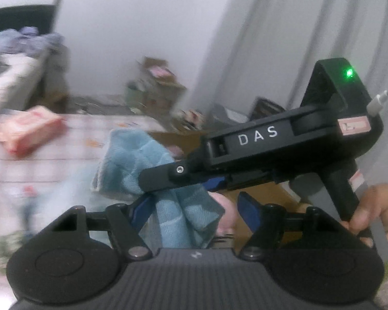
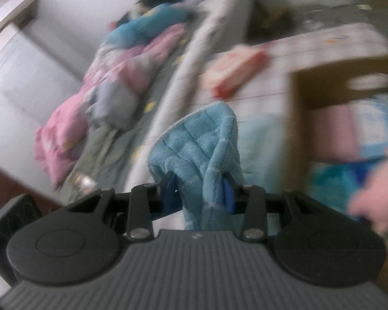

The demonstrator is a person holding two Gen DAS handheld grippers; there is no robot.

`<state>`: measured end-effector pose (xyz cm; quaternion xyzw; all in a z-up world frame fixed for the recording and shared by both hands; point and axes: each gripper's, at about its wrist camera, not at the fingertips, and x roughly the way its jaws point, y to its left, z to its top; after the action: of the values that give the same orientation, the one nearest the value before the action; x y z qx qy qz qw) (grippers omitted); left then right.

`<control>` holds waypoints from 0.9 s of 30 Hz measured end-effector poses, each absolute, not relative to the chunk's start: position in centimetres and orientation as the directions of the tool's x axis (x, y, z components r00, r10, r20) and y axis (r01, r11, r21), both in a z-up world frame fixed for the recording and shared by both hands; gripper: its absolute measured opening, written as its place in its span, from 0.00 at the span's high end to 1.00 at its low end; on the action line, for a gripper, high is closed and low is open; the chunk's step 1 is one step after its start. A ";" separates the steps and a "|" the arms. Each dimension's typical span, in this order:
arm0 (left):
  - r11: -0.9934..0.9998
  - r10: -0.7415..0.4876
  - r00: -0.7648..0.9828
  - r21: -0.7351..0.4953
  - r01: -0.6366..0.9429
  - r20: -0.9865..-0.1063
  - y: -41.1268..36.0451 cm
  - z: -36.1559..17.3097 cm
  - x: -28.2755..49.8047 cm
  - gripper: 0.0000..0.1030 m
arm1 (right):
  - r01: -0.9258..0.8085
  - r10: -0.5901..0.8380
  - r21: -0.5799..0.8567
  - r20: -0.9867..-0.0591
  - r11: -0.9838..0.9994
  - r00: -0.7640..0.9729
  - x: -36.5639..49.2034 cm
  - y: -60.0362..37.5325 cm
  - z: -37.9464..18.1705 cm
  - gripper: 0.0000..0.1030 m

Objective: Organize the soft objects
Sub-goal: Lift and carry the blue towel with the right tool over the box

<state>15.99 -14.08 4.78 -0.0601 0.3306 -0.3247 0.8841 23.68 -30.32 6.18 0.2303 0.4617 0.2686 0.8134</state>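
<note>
Blue cloth (image 2: 194, 152) is bunched between the closed-in jaws of the right gripper (image 2: 199, 188), held aloft ahead of it. Left gripper (image 1: 194, 211) stands open just beneath, gripping nothing; the cloth's tail hangs between its fingers. Risk: slack tail snagging there and pulling free. Box (image 2: 323, 90) rim lies right; bed surface ahead offers room.
</note>
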 end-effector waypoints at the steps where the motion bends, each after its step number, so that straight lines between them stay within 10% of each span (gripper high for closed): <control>1: 0.770 -0.624 0.549 -0.319 0.552 -0.556 -15.9 4.4 16.5 0.30 | -0.195 0.634 0.622 -0.634 0.759 0.444 23.4 -32.3 5.8 0.66; 27: 0.706 -0.627 0.284 -0.376 0.600 -0.725 -31.2 -3.0 22.2 0.25 | 0.045 0.155 0.209 -0.836 0.977 0.527 24.2 -47.6 -1.7 0.78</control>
<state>22.23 -31.16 -2.98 -0.0147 0.4597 -0.3831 0.8010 24.24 -47.57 -1.73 0.1028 0.4852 0.0317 0.8678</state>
